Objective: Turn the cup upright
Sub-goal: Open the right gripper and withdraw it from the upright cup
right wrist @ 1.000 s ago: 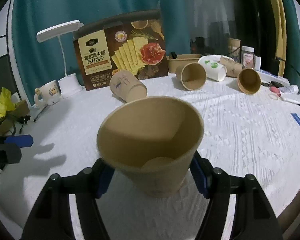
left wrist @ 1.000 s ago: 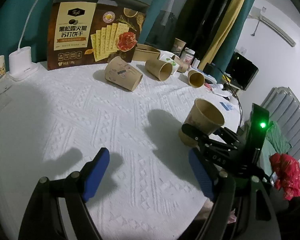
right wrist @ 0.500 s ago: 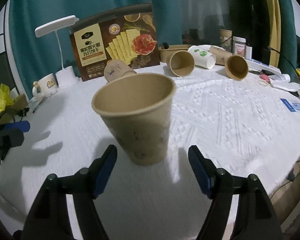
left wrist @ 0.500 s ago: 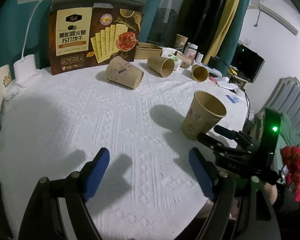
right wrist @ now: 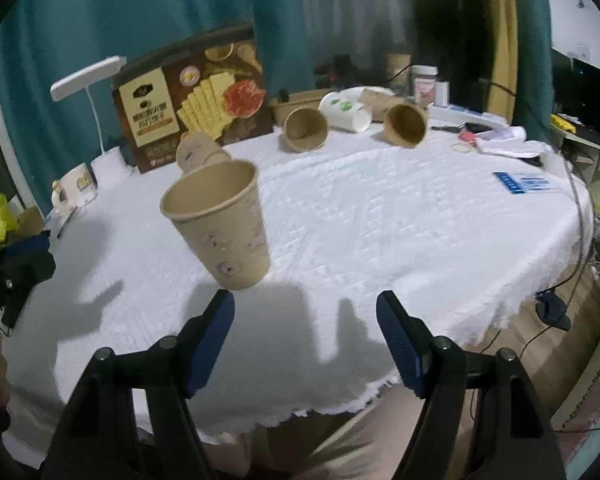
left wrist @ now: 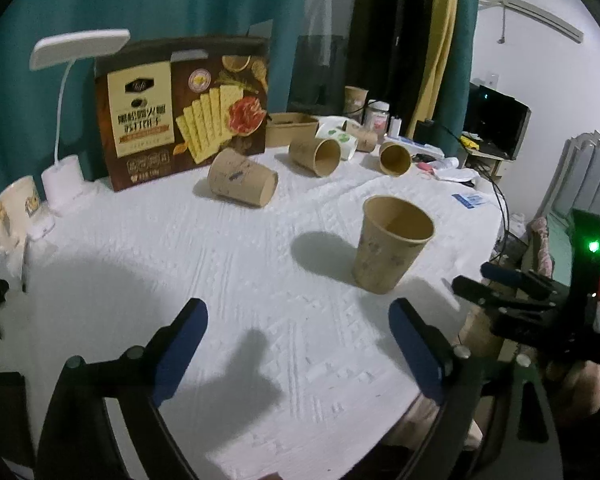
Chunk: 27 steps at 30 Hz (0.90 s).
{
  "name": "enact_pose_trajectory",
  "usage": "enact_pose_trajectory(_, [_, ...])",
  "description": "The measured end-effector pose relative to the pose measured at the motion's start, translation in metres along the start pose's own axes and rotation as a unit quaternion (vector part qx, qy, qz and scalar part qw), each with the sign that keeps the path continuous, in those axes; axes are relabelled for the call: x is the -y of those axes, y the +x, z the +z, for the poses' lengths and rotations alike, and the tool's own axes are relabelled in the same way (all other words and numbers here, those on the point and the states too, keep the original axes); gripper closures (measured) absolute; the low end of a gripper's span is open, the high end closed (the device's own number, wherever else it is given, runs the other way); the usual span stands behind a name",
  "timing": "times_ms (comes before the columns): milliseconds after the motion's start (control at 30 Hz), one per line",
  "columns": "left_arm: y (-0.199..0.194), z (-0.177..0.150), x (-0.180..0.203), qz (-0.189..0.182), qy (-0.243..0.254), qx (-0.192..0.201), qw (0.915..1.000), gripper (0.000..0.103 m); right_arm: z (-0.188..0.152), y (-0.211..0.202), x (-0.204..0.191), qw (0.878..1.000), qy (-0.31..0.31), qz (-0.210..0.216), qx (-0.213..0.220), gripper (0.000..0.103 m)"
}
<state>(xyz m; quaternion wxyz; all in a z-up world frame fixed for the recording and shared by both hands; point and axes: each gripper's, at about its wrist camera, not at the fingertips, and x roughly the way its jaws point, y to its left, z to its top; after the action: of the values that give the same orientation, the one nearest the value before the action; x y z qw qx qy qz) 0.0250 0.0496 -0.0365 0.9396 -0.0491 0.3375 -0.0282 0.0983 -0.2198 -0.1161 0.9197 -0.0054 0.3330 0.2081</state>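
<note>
A brown paper cup [left wrist: 392, 248] stands upright on the white tablecloth [left wrist: 220, 264], mouth up; it also shows in the right wrist view [right wrist: 224, 224]. My right gripper [right wrist: 304, 340] is open and empty, drawn back near the table's front edge, apart from the cup. It also shows in the left wrist view [left wrist: 500, 288] to the right of the cup. My left gripper [left wrist: 296, 344] is open and empty above the cloth. Three brown cups lie on their sides further back: one [left wrist: 242, 178] by the cracker box, one [left wrist: 316, 156] with its mouth toward me, one [left wrist: 396, 159] at the right.
A cracker box [left wrist: 180, 108], a white desk lamp [left wrist: 66, 120] and a mug [left wrist: 14, 208] stand at the back left. A white cup [right wrist: 346, 111], a jar [right wrist: 423, 84] and small clutter sit at the back right. The table edge [right wrist: 340, 404] is close to my right gripper.
My right gripper has let go of the upright cup and pulled back toward the table edge. The cup now stands free. My left gripper has drawn back slightly.
</note>
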Motion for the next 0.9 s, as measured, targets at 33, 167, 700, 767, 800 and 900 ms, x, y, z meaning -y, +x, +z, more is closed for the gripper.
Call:
enact_pose_trajectory(33, [-0.002, 0.001, 0.002, 0.0, 0.001, 0.004, 1.0, 0.01, 0.001, -0.004, 0.002, 1.0, 0.002, -0.002, 0.004, 0.032])
enact_pose_trajectory(167, [-0.018, 0.006, 0.015, 0.037, 0.019, 0.046, 0.9981, 0.01, 0.008, -0.026, 0.015, 1.0, 0.017, -0.01, 0.017, 0.032])
enact_pose_trajectory(700, [-0.083, 0.03, 0.057, 0.064, 0.072, 0.196, 0.9759, 0.006, 0.046, -0.128, 0.033, 0.991, 0.014, -0.04, 0.125, 0.032])
enact_pose_trajectory(767, [-0.092, 0.03, 0.059, 0.063, 0.071, 0.215, 0.972, 0.006, 0.049, -0.14, 0.033, 0.989, 0.007, -0.047, 0.14, 0.031])
enact_pose_trajectory(800, [-0.095, 0.03, 0.059, 0.061, 0.07, 0.222, 0.9706, 0.006, 0.05, -0.145, 0.032, 0.988, 0.004, -0.051, 0.147, 0.031])
enact_pose_trajectory(900, [-0.104, 0.03, 0.058, 0.059, 0.066, 0.24, 0.9668, 0.006, 0.051, -0.156, 0.029, 0.985, -0.005, -0.056, 0.163, 0.031])
